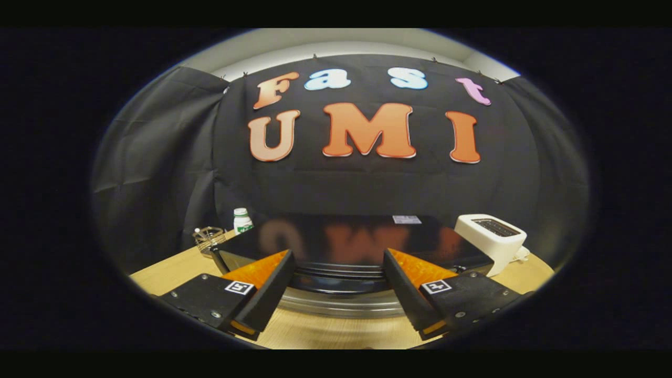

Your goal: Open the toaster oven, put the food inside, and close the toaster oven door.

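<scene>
A black toaster oven [341, 239] with a glossy top stands on the wooden table [168, 273], right in front of me, and I look down over its top. My gripper [337, 255] is open, its two fingers spread wide to either side of the oven's upper front edge. Between the fingers, below that dark edge, runs a curved silver bar [336, 305] that looks like the door handle. Neither finger presses on it. The door's front face is hidden from this angle.
A white slot toaster [491, 239] stands just right of the oven. At the back left are a white bottle with a green label [242, 220] and a small wire holder [208, 239]. Black cloth walls close off the booth behind.
</scene>
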Action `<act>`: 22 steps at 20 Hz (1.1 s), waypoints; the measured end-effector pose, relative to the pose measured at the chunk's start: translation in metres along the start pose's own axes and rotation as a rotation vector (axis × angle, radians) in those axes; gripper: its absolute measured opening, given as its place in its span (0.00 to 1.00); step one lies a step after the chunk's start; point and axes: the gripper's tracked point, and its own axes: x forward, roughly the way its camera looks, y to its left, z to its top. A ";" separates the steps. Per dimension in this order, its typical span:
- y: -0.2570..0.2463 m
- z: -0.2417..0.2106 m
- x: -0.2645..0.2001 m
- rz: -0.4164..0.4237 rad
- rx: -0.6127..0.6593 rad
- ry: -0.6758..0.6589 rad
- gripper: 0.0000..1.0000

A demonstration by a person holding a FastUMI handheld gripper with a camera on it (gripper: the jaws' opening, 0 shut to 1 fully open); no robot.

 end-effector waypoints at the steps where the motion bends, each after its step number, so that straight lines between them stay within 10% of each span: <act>1: -0.001 -0.001 0.000 -0.001 0.000 -0.008 0.99; 22: 0.024 -0.082 -0.121 0.175 -0.053 0.095 0.89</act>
